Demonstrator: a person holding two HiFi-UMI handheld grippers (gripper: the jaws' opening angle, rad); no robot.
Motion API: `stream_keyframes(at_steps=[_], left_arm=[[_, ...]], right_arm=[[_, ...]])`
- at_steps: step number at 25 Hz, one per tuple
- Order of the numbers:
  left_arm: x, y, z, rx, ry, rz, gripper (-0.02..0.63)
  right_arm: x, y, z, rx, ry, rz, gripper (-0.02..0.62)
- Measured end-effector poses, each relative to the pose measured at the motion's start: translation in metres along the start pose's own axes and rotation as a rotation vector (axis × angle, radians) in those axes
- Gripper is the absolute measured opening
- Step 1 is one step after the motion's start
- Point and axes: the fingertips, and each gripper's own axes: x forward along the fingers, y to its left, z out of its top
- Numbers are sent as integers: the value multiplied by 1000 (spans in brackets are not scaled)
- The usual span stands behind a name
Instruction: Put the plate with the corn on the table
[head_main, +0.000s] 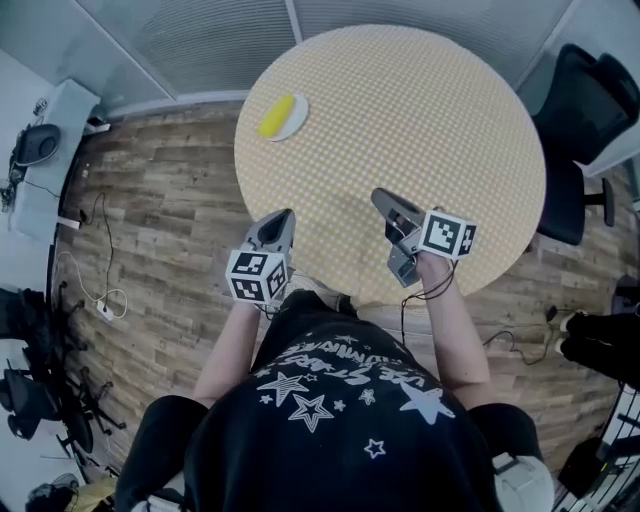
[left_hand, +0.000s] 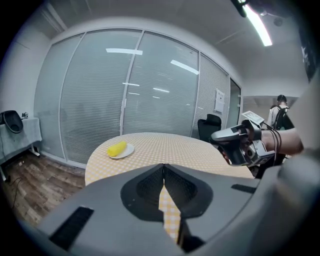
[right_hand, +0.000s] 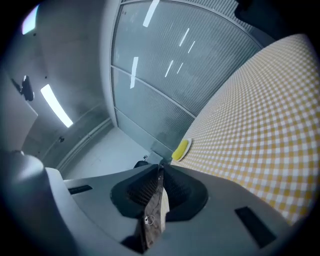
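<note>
Head view gives me my left hand-held gripper and right hand-held gripper, both pinched closed on nothing at the near edge of the round yellow-checked bench, and well beyond them, by its far left rim, the small white plate carrying the yellow corn cob.

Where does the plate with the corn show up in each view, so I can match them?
Head view: plate sits upper left, near the table's far-left edge.
Left gripper view: plate sits left of centre, near the table's left edge.
Right gripper view: plate sits near the centre, small, at the table's far edge.
Shared landmark: the round yellow-checked table, which shows in all three views.
</note>
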Motion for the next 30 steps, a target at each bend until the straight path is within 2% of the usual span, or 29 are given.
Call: stream_keyframes(at_steps=[4, 10, 15, 18, 25, 30], left_arm=[[2, -9, 6, 41, 0, -43, 8], [-3, -17, 26, 47, -75, -60, 8], [-42, -14, 19, 29, -92, -60, 8], [-71, -5, 17, 57, -96, -48, 8], [-125, -7, 19, 62, -151, -53, 8], [-159, -16, 4, 54, -156, -65, 8]], right_arm=[[-11, 3, 7, -82, -48, -34, 46], [-18, 14, -3, -193, -67, -68, 46], [-7, 46, -23, -299, -52, -97, 46], [3, 70, -40, -353, -32, -97, 46], [4, 108, -83, -427, -15, -95, 46], [-8, 126, -109, -454, -20, -120, 46]])
